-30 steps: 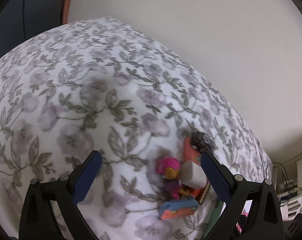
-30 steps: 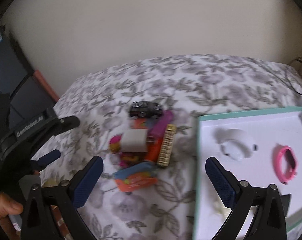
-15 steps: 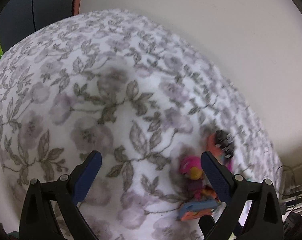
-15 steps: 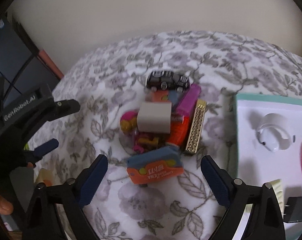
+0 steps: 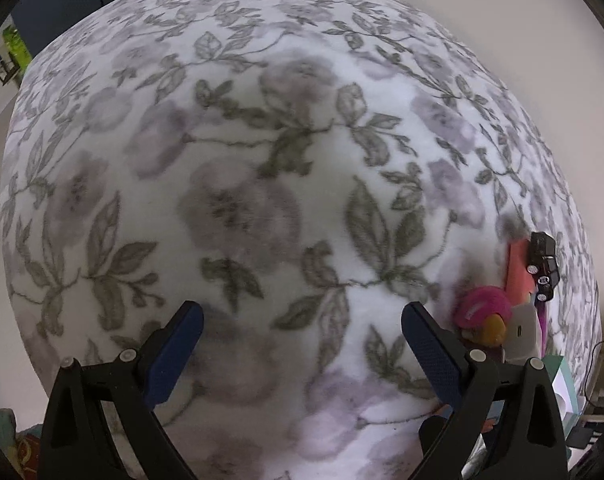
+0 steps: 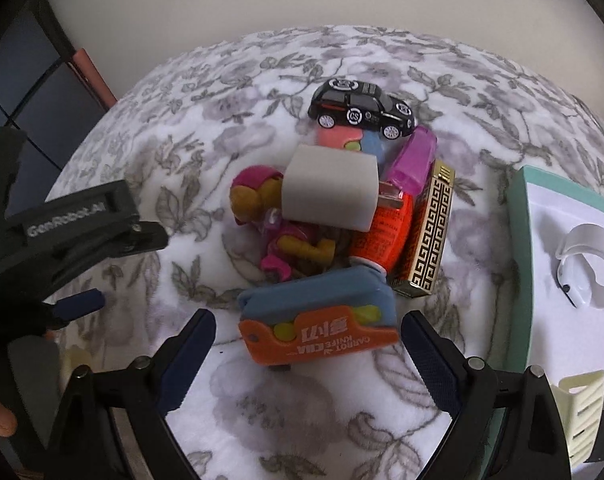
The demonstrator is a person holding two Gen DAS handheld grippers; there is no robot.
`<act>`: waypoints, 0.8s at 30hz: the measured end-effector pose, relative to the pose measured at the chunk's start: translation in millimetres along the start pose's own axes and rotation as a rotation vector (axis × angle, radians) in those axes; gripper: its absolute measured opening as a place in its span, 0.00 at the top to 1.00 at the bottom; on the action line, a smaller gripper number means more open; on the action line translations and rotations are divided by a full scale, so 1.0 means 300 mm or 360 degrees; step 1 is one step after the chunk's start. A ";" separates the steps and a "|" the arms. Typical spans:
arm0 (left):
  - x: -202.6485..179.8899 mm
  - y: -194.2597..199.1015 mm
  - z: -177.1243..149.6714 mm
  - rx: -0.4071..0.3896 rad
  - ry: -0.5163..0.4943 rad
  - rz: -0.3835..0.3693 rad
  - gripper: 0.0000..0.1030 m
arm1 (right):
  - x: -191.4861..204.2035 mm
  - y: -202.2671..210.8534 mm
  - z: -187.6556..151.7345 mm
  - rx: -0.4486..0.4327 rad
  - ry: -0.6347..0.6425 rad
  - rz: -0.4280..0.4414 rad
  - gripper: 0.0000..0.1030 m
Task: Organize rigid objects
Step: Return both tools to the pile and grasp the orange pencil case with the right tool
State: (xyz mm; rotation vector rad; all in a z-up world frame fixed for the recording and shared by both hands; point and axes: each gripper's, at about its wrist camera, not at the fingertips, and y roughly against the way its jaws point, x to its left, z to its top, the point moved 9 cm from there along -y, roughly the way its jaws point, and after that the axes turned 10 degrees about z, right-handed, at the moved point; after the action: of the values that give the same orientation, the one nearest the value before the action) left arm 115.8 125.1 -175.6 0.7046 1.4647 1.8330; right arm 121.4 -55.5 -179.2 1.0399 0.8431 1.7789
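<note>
A heap of small things lies on the floral cloth [image 6: 222,128]: a black toy car [image 6: 361,110], a white block [image 6: 329,190], a pink and yellow figure [image 6: 262,200], a purple case [image 6: 415,158], a gold patterned box [image 6: 427,232], an orange tube [image 6: 385,236] and an orange and blue carrot knife [image 6: 321,320]. My right gripper [image 6: 307,322] is open, its pads on either side of the knife without touching it. My left gripper [image 5: 302,312] is open over bare cloth, left of the heap; the car [image 5: 543,266] and figure [image 5: 483,310] show at its right.
A teal-rimmed white tray [image 6: 519,240] lies right of the heap, holding a white ring-shaped piece [image 6: 587,264] and a cream slotted piece [image 6: 581,404]. The left tool's black housing [image 6: 74,216] stands left of the heap. A wall runs behind the cloth.
Both grippers have come down closer to the cloth. In the right view the heap has grown and the knife now sits between the fingers. In the left view the heap slid to the right edge.
</note>
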 end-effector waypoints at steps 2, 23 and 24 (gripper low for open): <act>0.005 -0.002 0.000 0.0005 0.0012 -0.0006 0.04 | 0.000 -0.006 0.006 -0.0007 0.0007 -0.0013 0.09; -0.215 0.078 -0.020 0.0019 -0.0163 -0.0346 0.04 | -0.083 0.162 0.078 -0.0186 -0.0201 0.0087 0.25; -0.231 0.083 -0.020 0.0011 -0.0184 -0.0358 0.04 | -0.093 0.177 0.083 -0.0201 -0.0219 0.0092 0.25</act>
State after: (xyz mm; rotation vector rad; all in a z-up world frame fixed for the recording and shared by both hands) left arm 150.1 63.7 -152.7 0.6119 1.4146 1.5911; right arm 132.5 -98.3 -131.7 1.0991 0.6142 1.7619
